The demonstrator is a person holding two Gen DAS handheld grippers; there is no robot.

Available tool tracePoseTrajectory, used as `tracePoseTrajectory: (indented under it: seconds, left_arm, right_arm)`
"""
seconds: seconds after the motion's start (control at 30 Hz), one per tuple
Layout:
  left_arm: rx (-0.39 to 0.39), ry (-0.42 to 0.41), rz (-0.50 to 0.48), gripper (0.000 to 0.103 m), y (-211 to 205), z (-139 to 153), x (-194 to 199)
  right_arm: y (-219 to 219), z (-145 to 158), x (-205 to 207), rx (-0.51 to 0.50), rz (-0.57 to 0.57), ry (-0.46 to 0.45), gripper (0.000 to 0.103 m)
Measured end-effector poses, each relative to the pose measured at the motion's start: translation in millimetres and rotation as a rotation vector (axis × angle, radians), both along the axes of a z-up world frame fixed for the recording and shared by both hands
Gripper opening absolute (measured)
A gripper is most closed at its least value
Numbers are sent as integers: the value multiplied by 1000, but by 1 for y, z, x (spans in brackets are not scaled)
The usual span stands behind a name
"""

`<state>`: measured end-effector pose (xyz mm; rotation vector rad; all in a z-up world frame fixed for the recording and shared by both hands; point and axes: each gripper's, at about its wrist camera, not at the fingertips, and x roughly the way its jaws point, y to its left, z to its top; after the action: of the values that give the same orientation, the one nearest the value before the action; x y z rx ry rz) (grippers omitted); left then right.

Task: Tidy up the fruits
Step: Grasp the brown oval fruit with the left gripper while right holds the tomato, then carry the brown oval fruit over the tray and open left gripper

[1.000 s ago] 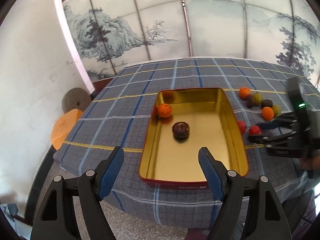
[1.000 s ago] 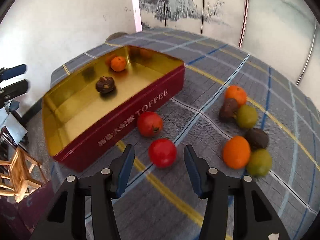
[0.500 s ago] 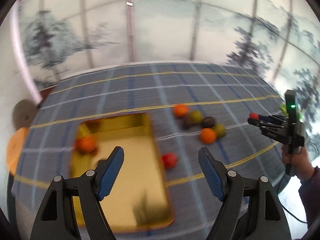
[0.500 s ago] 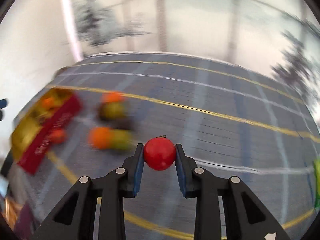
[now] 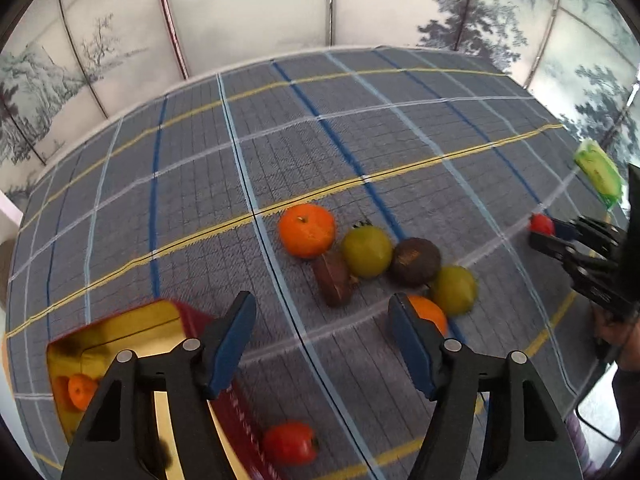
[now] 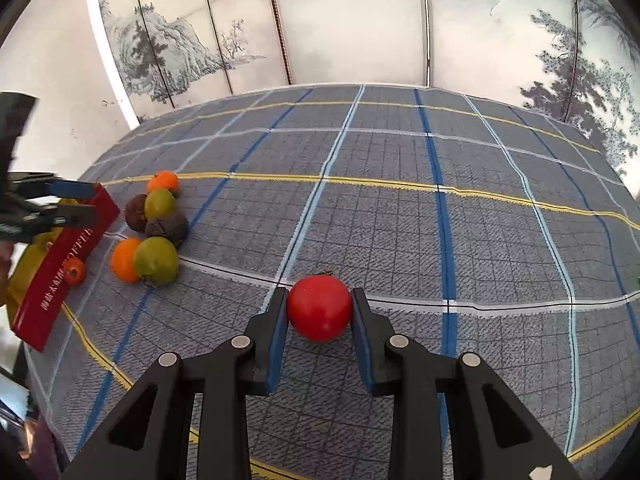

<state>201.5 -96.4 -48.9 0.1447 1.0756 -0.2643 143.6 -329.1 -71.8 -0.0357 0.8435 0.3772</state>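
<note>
My right gripper [image 6: 319, 314] is shut on a round red fruit [image 6: 319, 307] and holds it above the checked tablecloth, right of the loose fruit; the left wrist view shows that fruit [image 5: 541, 223] too. My left gripper [image 5: 320, 338] hangs over the fruit cluster, its jaws closing with nothing between them. The cluster holds an orange [image 5: 306, 230], a green fruit [image 5: 367, 251], two dark brown ones [image 5: 415, 255], another green one [image 5: 454, 290] and a second orange [image 5: 430, 314] partly behind my right-hand finger. A gold tin [image 5: 120, 332] with red walls holds an orange [image 5: 82, 391].
A second red fruit [image 5: 289, 443] lies on the cloth against the tin's red wall [image 6: 60, 272]. A green packet [image 5: 598, 170] sits at the table's far right edge. Painted screen panels stand behind the table. A hand shows at the right.
My left gripper swung right from over the tin to the fruit cluster and its jaws narrowed. My right gripper shut on the red fruit and carried it right, away from the tin.
</note>
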Motion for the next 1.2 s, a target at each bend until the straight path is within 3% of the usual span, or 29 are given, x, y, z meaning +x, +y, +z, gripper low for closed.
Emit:
tracePoseTrajectory:
  seconds: [0.17, 0.23, 0.27, 0.5, 0.57, 0.7, 0.97, 1.2]
  left_arm:
    - [-33, 96, -9, 44, -4, -20, 20]
    - [4, 132, -22, 26, -10, -32, 24]
    - [10, 144, -28, 23, -12, -35, 26]
    - [-58, 90, 72, 22, -1, -18, 3]
    - [-113, 42, 106, 22, 5, 1, -22]
    - [-151, -26, 171, 22, 11, 26, -69]
    - [-76, -154, 218, 22, 15, 57, -143]
    - [-47, -197, 255, 22, 30, 65, -173]
  right_arm:
    - [2, -2, 2, 27, 15, 15, 29]
    - [0, -2, 4, 32, 17, 19, 29]
    - [0, -2, 4, 34, 16, 20, 29]
    - [-3, -6, 9, 41, 0, 41, 29]
    - [-3, -7, 11, 35, -2, 51, 29]
    - [-2, -8, 12, 21, -5, 55, 29]
    - [2, -9, 12, -6, -10, 50, 29]
    - [4, -9, 11, -30, -15, 44, 28]
